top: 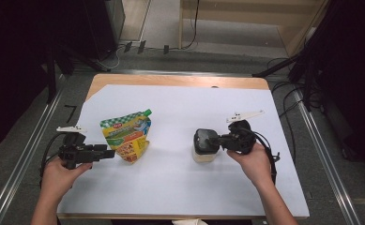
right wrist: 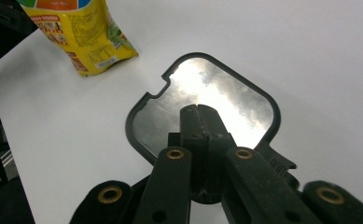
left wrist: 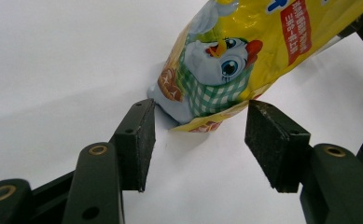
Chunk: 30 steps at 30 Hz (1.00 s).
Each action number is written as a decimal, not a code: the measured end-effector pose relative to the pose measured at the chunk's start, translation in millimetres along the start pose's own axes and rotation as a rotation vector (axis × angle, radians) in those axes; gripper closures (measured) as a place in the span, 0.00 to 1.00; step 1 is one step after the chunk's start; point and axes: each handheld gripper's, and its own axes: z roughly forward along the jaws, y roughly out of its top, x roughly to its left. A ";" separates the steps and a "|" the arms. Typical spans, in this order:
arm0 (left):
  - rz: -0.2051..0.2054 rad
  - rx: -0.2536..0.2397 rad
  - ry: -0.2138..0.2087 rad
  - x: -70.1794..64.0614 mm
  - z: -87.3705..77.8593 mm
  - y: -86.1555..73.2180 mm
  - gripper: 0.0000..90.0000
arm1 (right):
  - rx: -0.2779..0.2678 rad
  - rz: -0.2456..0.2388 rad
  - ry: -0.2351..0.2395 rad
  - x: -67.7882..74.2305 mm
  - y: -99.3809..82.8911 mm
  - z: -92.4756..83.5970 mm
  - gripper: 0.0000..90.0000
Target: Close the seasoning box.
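A yellow stand-up pouch (top: 126, 133) with a green spout and a cartoon chicken lies on the white sheet, left of centre. My left gripper (top: 110, 153) is open at the pouch's lower end. In the left gripper view the pouch (left wrist: 230, 56) has its bottom corner between the spread jaws of my left gripper (left wrist: 202, 135), and the left pad sits right by that corner. Right of centre stands a small cream container (top: 204, 155) with a black-rimmed, shiny metal lid (right wrist: 226, 88). My right gripper (top: 213, 140) rests over that lid, and in its own view the right gripper (right wrist: 198, 112) has its jaws shut together.
A white sheet (top: 180, 187) covers the wooden table (top: 171, 79). Metal rails run along both sides of the table. Cables lie on the floor behind it and to the right. The pouch (right wrist: 81, 37) lies beyond the lid in the right gripper view.
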 end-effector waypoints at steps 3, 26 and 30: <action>-0.001 -0.002 -0.001 0.0 0.1 0.0 0.49 | 0.011 -0.008 0.002 2.2 -0.3 4.0 1.00; 0.005 0.003 0.002 -0.2 0.7 0.9 0.48 | -0.094 -0.001 -0.044 -17.0 -1.9 -20.9 0.75; 0.005 0.004 0.001 -0.1 0.8 0.9 0.48 | -0.120 0.007 -0.061 -23.7 -3.1 -28.1 0.70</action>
